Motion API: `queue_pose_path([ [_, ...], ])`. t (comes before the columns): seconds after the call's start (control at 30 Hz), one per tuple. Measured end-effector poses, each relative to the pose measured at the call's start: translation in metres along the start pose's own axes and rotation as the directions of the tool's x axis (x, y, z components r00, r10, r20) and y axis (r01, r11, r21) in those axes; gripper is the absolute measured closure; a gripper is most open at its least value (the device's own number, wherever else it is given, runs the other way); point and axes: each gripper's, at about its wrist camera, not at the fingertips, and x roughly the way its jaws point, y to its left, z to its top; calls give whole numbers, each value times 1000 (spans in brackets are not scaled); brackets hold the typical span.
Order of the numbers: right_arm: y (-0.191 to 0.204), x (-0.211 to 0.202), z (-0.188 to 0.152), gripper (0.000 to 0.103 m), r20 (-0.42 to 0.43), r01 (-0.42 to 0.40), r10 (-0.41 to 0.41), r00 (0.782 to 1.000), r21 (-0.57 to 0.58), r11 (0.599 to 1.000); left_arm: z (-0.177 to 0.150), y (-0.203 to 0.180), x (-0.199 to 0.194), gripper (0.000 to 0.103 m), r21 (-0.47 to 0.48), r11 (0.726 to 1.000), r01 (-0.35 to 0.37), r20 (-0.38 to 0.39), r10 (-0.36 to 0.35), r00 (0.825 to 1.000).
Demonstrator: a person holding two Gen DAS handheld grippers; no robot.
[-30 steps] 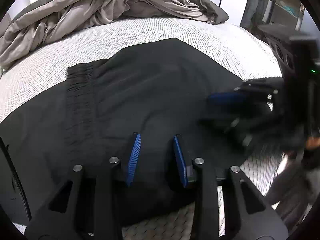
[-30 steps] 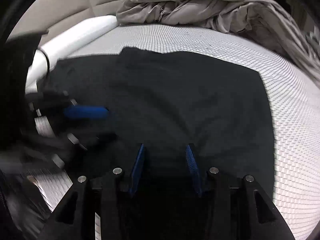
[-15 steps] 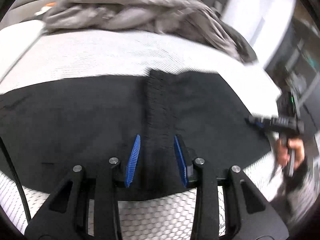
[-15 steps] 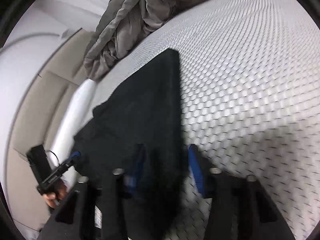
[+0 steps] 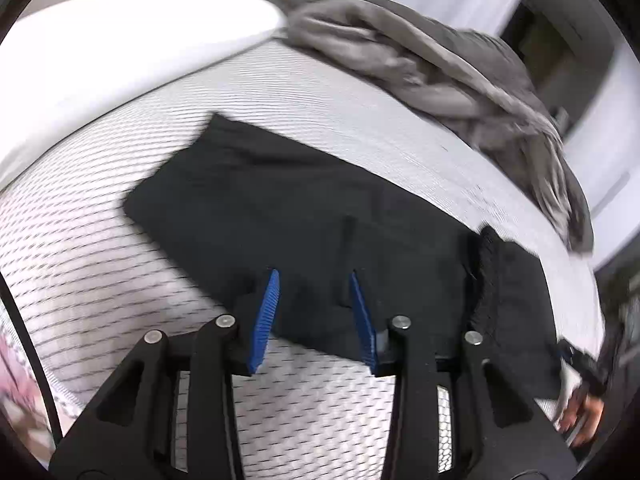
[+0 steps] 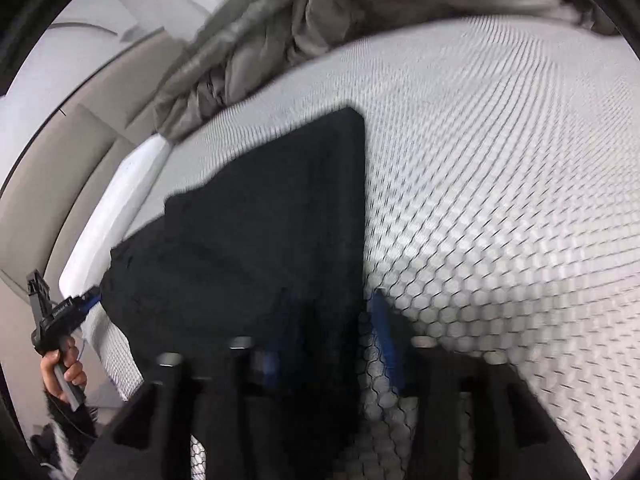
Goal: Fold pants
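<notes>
Seemingly flat, the black pants [image 5: 328, 216] lay spread on the mesh-patterned bed [image 5: 100, 264] in the left wrist view, a folded corner pointing toward the white pillow [image 5: 120, 44] at upper left and the gathered waistband [image 5: 486, 276] running down the right part of the cloth. The left tool [image 5: 314, 316] hovered over the near edge of the pants, its blue pads [image 5: 264, 320] apart and widening, with cloth seen between them but no pad pressing on it. A rumpled grey duvet [image 5: 440, 68] was heaped along the far side of the bed, well apart from the pants. At the lower right edge a hand [image 5: 582, 412] gripped the other tool's handle beside the mattress. From the right wrist view, blurred by motion, the pants [image 6: 248, 240] stretched away to upper centre, their straight edge running down to the right tool [image 6: 332, 344]. That tool's pads were apart and opening; the left pad sat over the dark cloth and the right pad [image 6: 384, 340] over the bare mesh, so the edge of the pants lay between them, though whether either pad touched the fabric could not be told. The left tool [image 6: 86, 304] showed small at the far left, at the other end of the pants, held in a hand [image 6: 64, 372]. The grey duvet [image 6: 280, 32] lay bunched across the top.
</notes>
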Motion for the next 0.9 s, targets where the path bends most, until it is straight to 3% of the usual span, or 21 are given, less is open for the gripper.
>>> queue_pose_path([
  [0.1,4,-12,0,48,23,-20,20,1000,10,1000,-3,24,-4,48,-65,997,-39,-4,38,999],
  [0.3,16,-1,-13,45,-27,-8,8,1000,-23,1000,-7,59,28,48,-189,982,-26,-100,8,995],
  [0.43,24,8,-11,45,-41,16,-18,999,-48,999,0,60,35,48,-185,981,-50,-56,41,998],
  [0.57,34,17,-11,41,-49,21,-25,998,-73,997,4,58,42,48,-220,975,-29,-24,24,999],
  [0.63,40,20,-12,41,-49,45,-50,998,-99,994,6,62,42,60,-248,968,-29,-1,30,1000],
  [0.7,47,25,-12,38,-43,67,-73,996,-125,990,9,61,44,83,-261,965,-35,13,39,999],
  [0.77,55,28,-15,33,-39,93,-100,994,-167,982,8,65,38,94,-264,964,-27,38,38,999],
  [0.9,70,33,-19,22,-32,133,-146,989,-246,960,9,53,18,100,-219,975,-26,113,52,992],
])
